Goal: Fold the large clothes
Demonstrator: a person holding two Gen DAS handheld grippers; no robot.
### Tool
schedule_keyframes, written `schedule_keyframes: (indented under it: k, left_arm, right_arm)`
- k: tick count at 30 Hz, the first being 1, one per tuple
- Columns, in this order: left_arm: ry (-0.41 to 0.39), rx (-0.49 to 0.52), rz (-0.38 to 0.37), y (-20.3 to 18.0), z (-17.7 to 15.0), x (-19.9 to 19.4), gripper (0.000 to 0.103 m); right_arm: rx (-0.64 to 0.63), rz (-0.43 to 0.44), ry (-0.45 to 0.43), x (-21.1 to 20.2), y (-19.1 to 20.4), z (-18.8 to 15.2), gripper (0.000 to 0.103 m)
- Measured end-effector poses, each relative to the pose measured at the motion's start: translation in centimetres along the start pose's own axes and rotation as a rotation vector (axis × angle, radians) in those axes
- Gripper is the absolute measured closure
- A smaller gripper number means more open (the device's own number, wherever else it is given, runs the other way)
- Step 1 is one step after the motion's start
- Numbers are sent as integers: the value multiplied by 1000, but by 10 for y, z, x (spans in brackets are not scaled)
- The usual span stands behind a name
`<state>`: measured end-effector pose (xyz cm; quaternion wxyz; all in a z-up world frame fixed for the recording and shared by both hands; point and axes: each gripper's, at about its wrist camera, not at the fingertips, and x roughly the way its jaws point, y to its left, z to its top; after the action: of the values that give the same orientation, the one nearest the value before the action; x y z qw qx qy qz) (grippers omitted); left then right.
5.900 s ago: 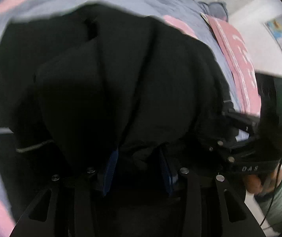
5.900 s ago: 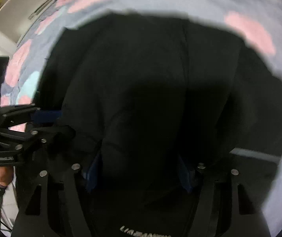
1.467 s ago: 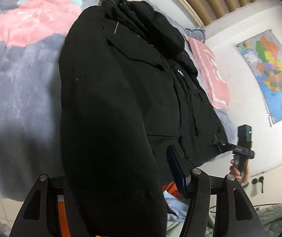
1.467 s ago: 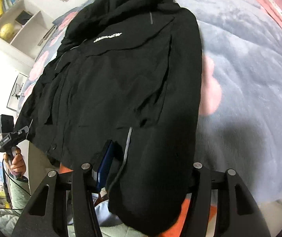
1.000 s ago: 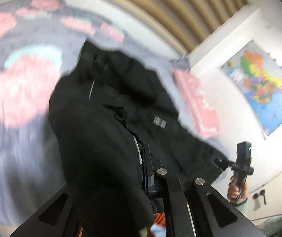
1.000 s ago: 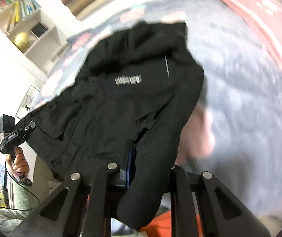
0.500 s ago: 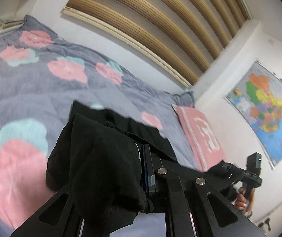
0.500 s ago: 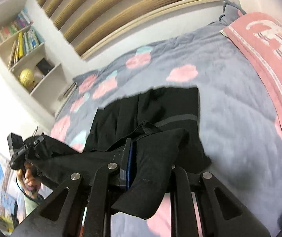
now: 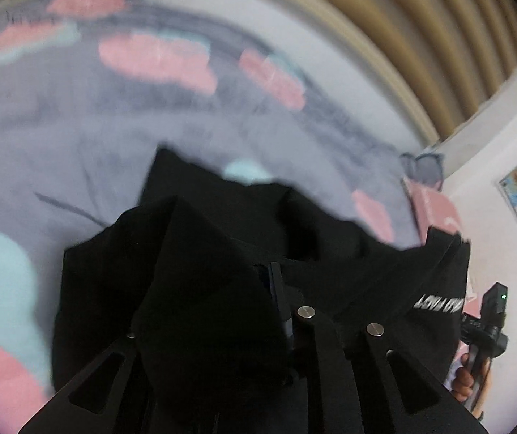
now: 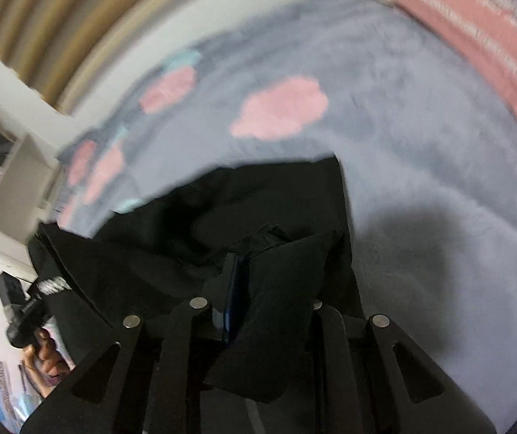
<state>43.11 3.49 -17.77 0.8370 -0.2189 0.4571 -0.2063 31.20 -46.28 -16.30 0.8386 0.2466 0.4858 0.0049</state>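
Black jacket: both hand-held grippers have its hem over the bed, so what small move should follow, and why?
Probably lower the hem onto the upper half of the black jacket. Both the left hand-held gripper and right hand-held gripper carry cloth above the grey blanket; the left's jaws have just been opening, cloth between them.

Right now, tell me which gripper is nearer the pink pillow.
Right. The right gripper, clamped on the black jacket, has the pink pillow on its side; the left gripper, just opening around the jacket, is farther.

Blurred, unreadable white lettering on black jacket (image 9: 439, 303)
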Motion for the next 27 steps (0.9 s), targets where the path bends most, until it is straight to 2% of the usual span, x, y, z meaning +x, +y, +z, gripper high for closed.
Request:
schedule_keyframes:
  k: [3,6,8,11,12,13,14,16,18,19,21,23,27]
  left_arm:
    - [29,5,24,5,-3,22,85]
    - [42,27,43,2,-2,26,85]
    - [32,37,9,1,-2,18,84]
    - [8,40,-73,3,-6,-11,69]
    - [0,45,-98,6,-7,-24,59]
    - [-10,55,-125,6,-8,-35,50]
    - [-21,71,-153,7,-10,-47,47]
    - [-51,127,-205,7,-15,-80,29]
    - [-89,170,-223,6,-19,-107,23]
    - [-115,192,-232,5,-21,-120,23]
    - [-145,214,-224,3,-22,-134,22]
    - [-157,220,-177,3,-19,-136,22]
    - [-119,195,-116,6,-6,-110,22]
  right_arm:
    - [-17,-22,9,30,-3,-7,83]
    - [-43,-41,-4,35,1,-9,83]
    - [-46,-26,0,30,0,-10,81]
    - [-47,5,-2,7,-2,-10,76]
    - [-48,29,-6,-5,-4,-11,74]
    - [-52,56,-9,-17,-5,-12,70]
    - [-56,84,-10,-27,-5,-14,66]
    - [-60,158,-13,-51,-9,-21,40]
    - [-73,199,-28,-70,-11,-27,23]
    - [-93,210,-49,-83,-11,-32,19]
    - [-136,185,-91,-97,-8,-37,17]
    - [-192,131,-134,-103,-3,-38,15]
    - [-297,7,-182,-88,7,-29,13]
